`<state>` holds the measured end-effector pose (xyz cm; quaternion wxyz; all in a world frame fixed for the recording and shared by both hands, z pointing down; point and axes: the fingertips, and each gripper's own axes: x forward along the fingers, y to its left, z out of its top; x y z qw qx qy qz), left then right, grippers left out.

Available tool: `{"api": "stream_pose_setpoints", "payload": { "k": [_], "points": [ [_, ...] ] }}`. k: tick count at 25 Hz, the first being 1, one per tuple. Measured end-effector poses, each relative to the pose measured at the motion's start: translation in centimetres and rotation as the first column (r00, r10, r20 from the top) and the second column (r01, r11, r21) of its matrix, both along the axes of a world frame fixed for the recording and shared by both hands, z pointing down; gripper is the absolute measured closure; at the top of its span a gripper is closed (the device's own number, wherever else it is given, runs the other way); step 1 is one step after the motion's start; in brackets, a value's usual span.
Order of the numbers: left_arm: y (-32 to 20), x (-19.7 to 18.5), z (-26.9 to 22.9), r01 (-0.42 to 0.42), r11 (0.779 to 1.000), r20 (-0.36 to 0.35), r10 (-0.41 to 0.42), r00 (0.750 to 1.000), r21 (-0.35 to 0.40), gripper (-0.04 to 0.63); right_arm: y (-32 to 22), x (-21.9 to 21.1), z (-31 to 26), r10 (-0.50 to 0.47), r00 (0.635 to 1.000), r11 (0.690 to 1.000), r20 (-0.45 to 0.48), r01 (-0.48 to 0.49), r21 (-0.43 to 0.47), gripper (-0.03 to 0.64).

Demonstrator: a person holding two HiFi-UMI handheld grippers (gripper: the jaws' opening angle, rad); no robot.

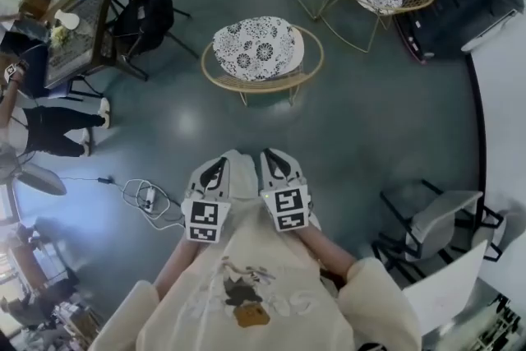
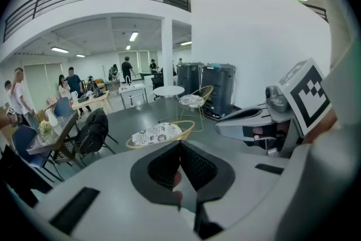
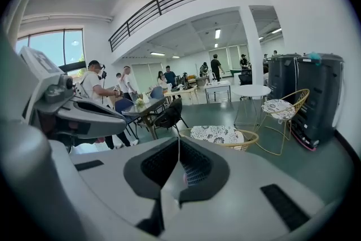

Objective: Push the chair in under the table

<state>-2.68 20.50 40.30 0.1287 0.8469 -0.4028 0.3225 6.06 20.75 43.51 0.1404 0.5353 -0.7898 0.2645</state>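
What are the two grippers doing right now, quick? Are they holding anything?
Left gripper: closed, holding nothing.
Right gripper: closed, holding nothing.

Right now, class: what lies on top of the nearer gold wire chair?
A black-and-white patterned cushion covers the seat of the chair; only rim and legs show. The seat under the cushion is hidden.
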Motion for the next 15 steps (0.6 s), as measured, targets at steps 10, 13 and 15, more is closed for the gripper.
{"api": "stream_pose_setpoints", "payload": {
  "k": [10, 13, 15],
  "points": [
    [-12.4, 1.5, 2.9, -0.125, 0.992, -0.019, 0.124, 0.992, -0.018, 0.585, -10.1, 2.6, 2.9, 0.031, 0.988, 0.998, -0.150, -0.037, -0.043, 0.603],
    [-16.6, 1.4, 3.1, -0.201, 0.979, -0.037, 0.200, 0.979, -0.033, 0.584, -13.5, 1.9, 3.3, -0.012, 0.981, 0.997, -0.194, -0.002, -0.072, 0.540],
    [-19.1, 1.0, 3.5, -0.258, 0.965, -0.030, 0.257, 0.966, -0.040, 0.584, -15.7, 1.1, 3.9, -0.048, 0.969, 0.996, -0.242, 0.027, -0.090, 0.512]
  ]
}}
